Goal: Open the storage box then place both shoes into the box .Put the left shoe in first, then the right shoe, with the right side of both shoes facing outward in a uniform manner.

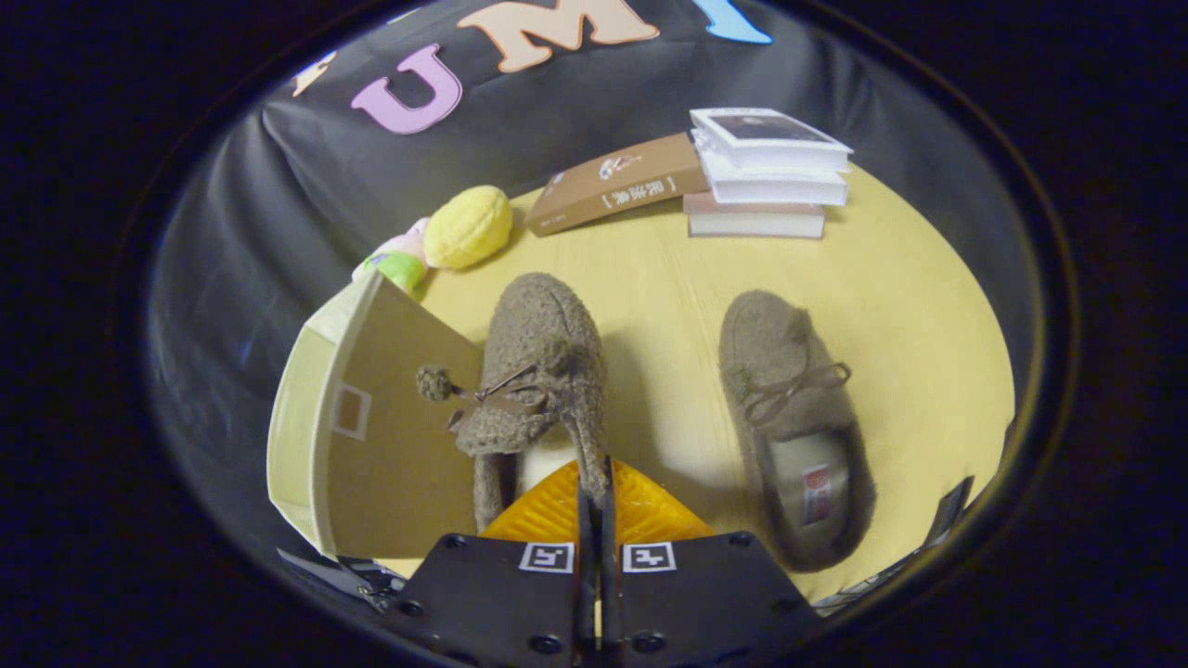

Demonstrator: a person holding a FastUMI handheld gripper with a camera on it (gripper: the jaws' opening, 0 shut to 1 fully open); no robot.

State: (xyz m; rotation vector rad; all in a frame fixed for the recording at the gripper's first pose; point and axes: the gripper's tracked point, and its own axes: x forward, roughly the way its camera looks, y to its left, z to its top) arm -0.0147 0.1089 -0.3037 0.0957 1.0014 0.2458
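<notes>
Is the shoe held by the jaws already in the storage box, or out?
Out. The gripper is shut on the held shoe, beside the storage box.

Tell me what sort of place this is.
Likely a staged tabletop in a recording booth, not a real home: a draped black cloth wall, a wooden table with stacked books and plush toys. The gripper is shut on one slipper beside the storage box.

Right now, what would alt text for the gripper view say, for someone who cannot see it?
The gripper is shut on the side rim of a fuzzy brown shoe, holding it beside an open storage box. A second matching shoe lies on the wooden table to the other side, with stacked books and plush toys beyond.
</notes>
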